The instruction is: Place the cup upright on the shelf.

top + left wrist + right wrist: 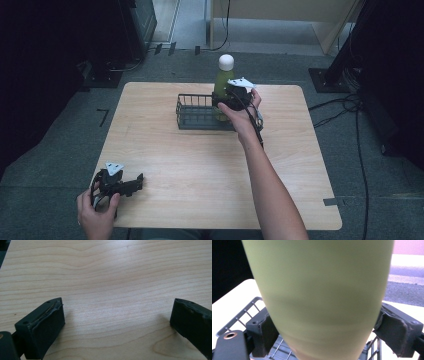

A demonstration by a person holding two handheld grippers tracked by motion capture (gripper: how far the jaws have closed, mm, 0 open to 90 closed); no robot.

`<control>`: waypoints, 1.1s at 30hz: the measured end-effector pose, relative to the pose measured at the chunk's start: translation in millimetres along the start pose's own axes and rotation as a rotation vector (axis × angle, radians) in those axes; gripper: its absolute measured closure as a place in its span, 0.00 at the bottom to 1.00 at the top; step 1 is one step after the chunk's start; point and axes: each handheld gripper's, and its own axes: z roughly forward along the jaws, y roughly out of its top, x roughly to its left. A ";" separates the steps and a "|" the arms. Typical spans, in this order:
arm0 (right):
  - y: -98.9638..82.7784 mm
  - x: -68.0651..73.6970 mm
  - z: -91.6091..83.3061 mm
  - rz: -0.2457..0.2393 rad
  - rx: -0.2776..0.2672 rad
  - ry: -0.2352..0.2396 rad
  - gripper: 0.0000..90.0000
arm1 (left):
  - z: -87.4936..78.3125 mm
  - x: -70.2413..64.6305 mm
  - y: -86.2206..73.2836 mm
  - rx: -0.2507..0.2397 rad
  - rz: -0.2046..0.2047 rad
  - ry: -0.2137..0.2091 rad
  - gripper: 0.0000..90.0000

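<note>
The green bottle (223,80) with its white cap (226,61) stands upright in the right end of the black wire basket (192,116), a little above the middle of the high view. The right gripper (231,95) sits at the bottle's body, the person's forearm reaching up to it from the bottom edge. In the right gripper view the bottle (319,295) stands between the two jaws; the left pad (265,333) lies at the bottle's edge, while the right pad (392,331) seems to stand just off it, so the grip looks slackened and the jaws partly parted rather than clamped.

The step in hand appears to be the release: the bottle is set in the basket and is being let go. The next move likely calls for a little more opening and a straight pull-back, without nudging the bottle or catching the basket's rim.

The left gripper (120,184) rests at the lower left of the table (200,170), its jaws spread wide over bare wood with nothing between them.
</note>
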 end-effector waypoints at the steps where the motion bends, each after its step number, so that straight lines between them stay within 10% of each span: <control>1: -0.8 -0.2 -0.1 -0.006 0.012 0.002 0.05 | 0.0 0.0 0.0 0.000 0.000 0.000 0.00; 33: -49.2 -39.3 -69.6 -0.072 0.048 0.042 0.00 | -0.1 0.0 0.0 0.002 0.002 0.000 0.00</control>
